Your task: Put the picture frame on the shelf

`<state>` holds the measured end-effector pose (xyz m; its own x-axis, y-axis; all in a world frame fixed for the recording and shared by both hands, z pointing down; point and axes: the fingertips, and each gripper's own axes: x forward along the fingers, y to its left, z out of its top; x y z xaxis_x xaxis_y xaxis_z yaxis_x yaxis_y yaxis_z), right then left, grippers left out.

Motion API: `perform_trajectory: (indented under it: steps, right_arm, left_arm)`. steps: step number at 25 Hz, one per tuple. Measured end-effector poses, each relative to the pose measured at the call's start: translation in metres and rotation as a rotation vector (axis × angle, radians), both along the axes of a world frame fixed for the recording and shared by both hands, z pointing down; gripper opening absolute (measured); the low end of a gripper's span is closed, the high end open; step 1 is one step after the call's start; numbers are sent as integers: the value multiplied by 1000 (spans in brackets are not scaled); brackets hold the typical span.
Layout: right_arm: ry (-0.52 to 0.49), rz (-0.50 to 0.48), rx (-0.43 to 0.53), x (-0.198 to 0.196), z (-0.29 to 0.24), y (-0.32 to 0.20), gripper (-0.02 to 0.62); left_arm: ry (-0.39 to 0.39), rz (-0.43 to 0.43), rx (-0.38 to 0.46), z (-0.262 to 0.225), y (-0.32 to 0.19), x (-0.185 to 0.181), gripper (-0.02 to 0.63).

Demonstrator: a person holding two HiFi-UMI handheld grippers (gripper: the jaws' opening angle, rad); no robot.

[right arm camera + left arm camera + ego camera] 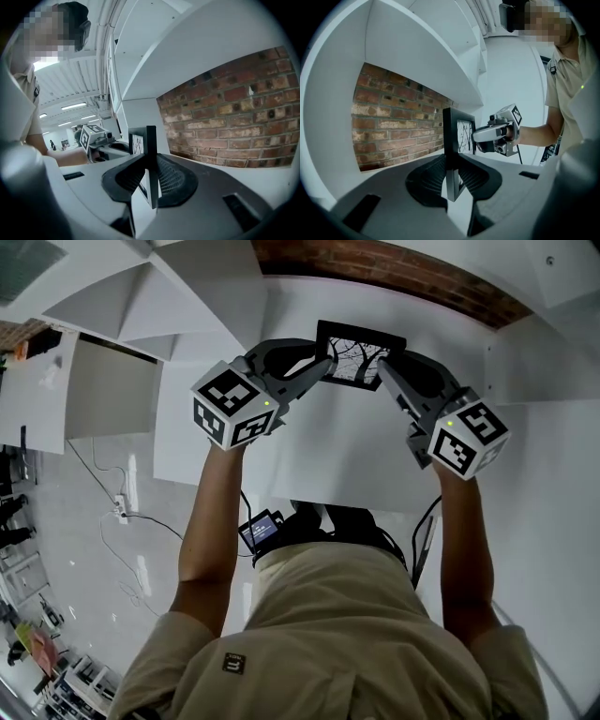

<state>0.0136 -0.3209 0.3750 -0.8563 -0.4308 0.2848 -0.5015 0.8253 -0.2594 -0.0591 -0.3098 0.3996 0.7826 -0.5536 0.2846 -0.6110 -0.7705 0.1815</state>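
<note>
A black picture frame point(359, 354) with a black-and-white branch print is held upright over a white shelf board point(337, 456), close to the brick back wall point(394, 268). My left gripper point(325, 368) is shut on the frame's left edge, and my right gripper point(382, 369) is shut on its right edge. In the left gripper view the frame point(451, 150) stands edge-on between the ribbed pads, with the right gripper point(480, 136) beyond it. The right gripper view shows the frame point(150, 154) pinched the same way. Whether the frame's bottom touches the shelf is hidden.
White shelf boards and dividers point(141, 296) surround the bay on the left and above. A white side panel point(534, 352) closes the right. Cables point(122, 512) lie on the floor at the left. A device point(261, 529) hangs at the person's waist.
</note>
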Motion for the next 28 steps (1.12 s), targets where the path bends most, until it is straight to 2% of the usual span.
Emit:
perform_trajectory:
  steps: [10, 28]
  right_arm:
    - [-4, -28, -13, -15, 51, -58, 69]
    - [14, -36, -32, -12, 142, -89, 69]
  left_arm:
    - [1, -54, -19, 50, -54, -15, 83]
    - [-51, -132, -79, 143, -85, -11, 83]
